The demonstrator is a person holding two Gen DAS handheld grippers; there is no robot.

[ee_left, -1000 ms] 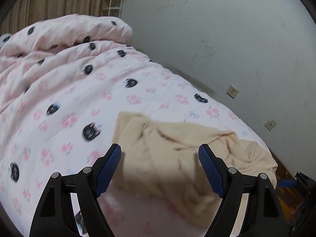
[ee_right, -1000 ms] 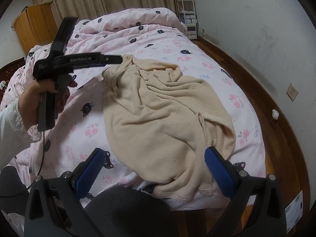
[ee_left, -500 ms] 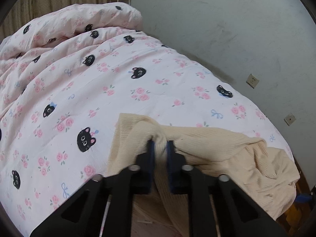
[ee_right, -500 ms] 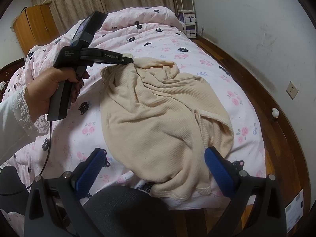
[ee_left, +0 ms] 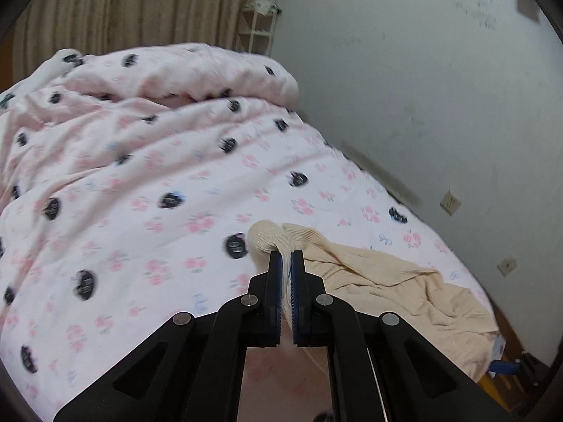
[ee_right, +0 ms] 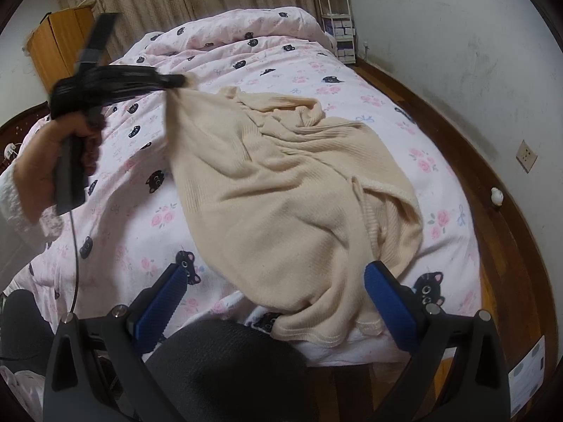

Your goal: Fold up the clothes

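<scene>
Left gripper (ee_left: 286, 258) clamped on a corner of the sweater (ee_right: 281, 190), lifting it off the duvet (ee_right: 116, 190) toward 10 o'clock in the right view, probably to shake the crumple flat. Rest of sweater sprawled mid-bed, hem drooping over the near edge at 6. Right gripper (ee_right: 274, 293) spread wide, empty, hovering above that hem. Plenty of bare duvet at 12; wall and floor close at 3.
</scene>
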